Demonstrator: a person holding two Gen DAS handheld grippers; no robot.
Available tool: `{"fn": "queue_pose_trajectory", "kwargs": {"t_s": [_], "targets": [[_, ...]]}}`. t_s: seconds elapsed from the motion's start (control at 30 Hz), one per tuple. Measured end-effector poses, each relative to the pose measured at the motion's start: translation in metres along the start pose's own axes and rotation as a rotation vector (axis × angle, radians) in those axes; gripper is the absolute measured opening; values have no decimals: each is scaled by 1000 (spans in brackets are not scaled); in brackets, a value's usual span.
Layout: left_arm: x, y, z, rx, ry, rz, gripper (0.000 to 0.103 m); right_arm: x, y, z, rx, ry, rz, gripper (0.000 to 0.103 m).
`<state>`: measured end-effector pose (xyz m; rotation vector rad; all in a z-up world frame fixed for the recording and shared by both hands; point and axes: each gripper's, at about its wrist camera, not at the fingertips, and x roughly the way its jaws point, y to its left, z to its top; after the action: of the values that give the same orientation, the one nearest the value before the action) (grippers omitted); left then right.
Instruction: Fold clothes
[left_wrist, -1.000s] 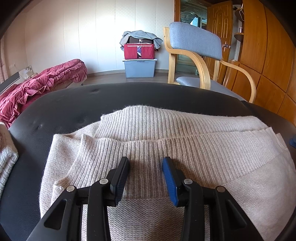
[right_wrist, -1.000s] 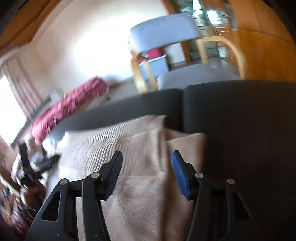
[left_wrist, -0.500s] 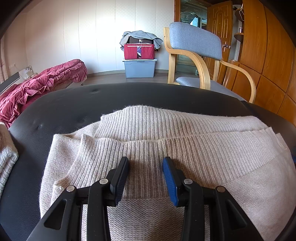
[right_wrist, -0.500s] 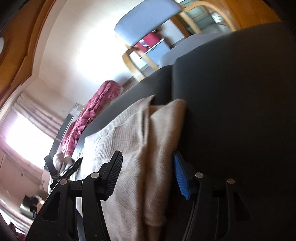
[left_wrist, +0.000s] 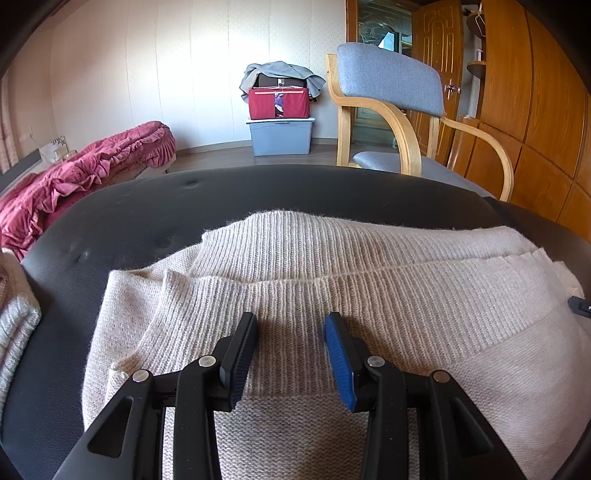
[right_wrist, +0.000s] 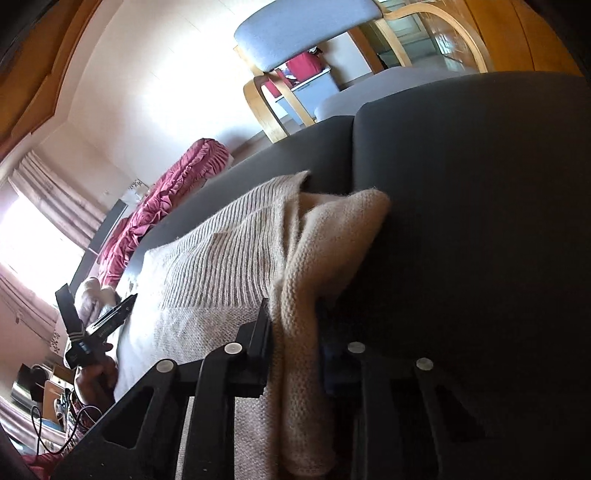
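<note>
Lower centre, the right tongs (right_wrist: 293, 328) pinch the sweater's (left_wrist: 332, 266) right edge, its length running leftward toward the released left tongs (left_wrist: 291, 336) resting above the ribbing.

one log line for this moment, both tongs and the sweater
left tongs: open, over sweater | right tongs: shut on sweater edge | sweater: partly folded on black cushion

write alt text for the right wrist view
The right claw is shut on a bunched edge of a beige knit sweater lying on a black padded surface. Far left, a hand holds the left claw beside the sweater.
</note>
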<state>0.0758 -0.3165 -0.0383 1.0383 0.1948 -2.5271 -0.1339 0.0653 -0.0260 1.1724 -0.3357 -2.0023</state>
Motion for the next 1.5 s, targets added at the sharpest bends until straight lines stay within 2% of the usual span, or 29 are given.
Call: {"fn": "queue_pose_trajectory", "kwargs": {"t_s": [0.27, 0.4, 0.5, 0.67, 0.73, 0.8, 0.9, 1.13, 1.3, 1.43, 1.5], "targets": [[-8, -9, 3, 22, 13, 49, 40, 7, -4, 4, 6, -6, 12, 22], [-29, -22, 3, 10, -7, 1, 39, 6, -5, 4, 10, -4, 14, 22], [-41, -39, 0, 15, -21, -77, 39, 5, -4, 4, 9, -3, 12, 22], [-34, -74, -15, 122, -2, -85, 39, 5, -6, 4, 15, -2, 19, 22], [-33, -77, -14, 132, -1, -78, 39, 4, -7, 5, 18, -1, 19, 22], [-36, -71, -13, 111, -8, -104, 38, 2, -8, 5, 21, 3, 15, 22], [-46, -65, -13, 75, -42, -214, 37, 2, -9, 5, 27, 2, 23, 21], [-29, -75, -19, 120, 12, -221, 39, 0, -11, 5, 58, 4, 34, 21], [-27, -73, -18, 112, 8, -228, 40, -14, 1, 11, 157, -8, 162, 16], [-37, -53, -16, 63, -8, -287, 40, -26, 18, 17, 211, -15, 252, 15], [-47, -37, -17, 68, -34, -239, 40, -32, 38, 23, 194, -13, 264, 15]]}}
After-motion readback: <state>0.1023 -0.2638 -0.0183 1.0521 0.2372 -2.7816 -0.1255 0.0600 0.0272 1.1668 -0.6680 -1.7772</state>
